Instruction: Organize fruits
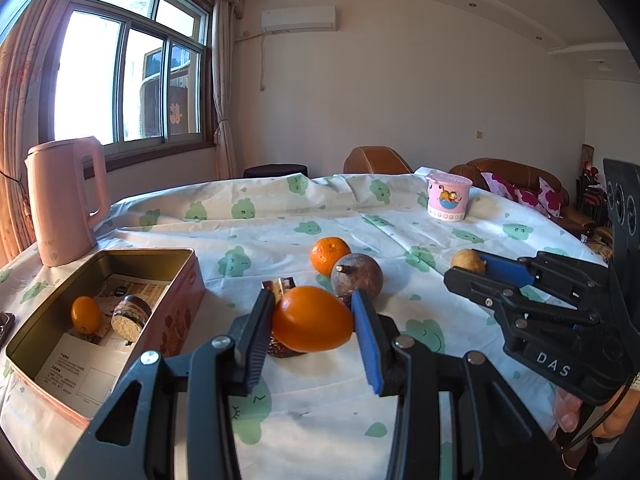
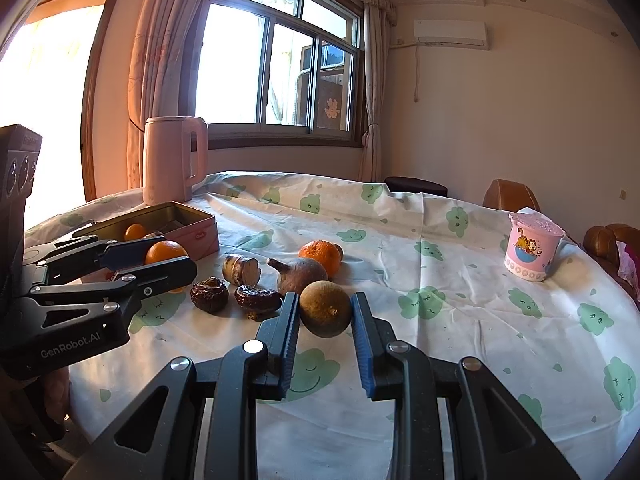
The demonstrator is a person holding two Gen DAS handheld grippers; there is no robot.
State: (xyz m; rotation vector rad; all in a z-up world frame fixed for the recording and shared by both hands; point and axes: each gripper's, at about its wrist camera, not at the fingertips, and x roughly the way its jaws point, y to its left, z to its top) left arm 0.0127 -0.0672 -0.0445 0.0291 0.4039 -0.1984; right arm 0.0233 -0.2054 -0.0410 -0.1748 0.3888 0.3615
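- Big picture first: the round table (image 2: 460, 320) under its cloud-print cloth carries the loose fruit, a pink kettle (image 1: 66, 200) at the back and a pink cartoon cup (image 2: 532, 250) far off to the side; what's in the cup can't be seen.
- The open tin (image 1: 180, 308) sits near the kettle, holding a small orange fruit (image 1: 86, 314), a sliced brown piece and printed paper sheets.
- Left gripper (image 1: 312, 332): fingers pinching an oval orange fruit (image 1: 312, 318), apparently lifted above the cloth, right beside the tin.
- Right gripper (image 2: 325, 316): fingers set either side of a round brown fruit (image 2: 326, 308); touching or nearly so, I'd call it a grip.
- Waiting on the cloth: a tangerine (image 2: 322, 256), a brown stemmed fruit (image 2: 300, 274), two dark wrinkled dates (image 2: 210, 294).
- Risk, I'd say: both fruits are smooth and rounded, so a skewed pinch could squirt one out and send it rolling off the table.
- Also: the grippers are close; crossing toward the tin together could make them collide.
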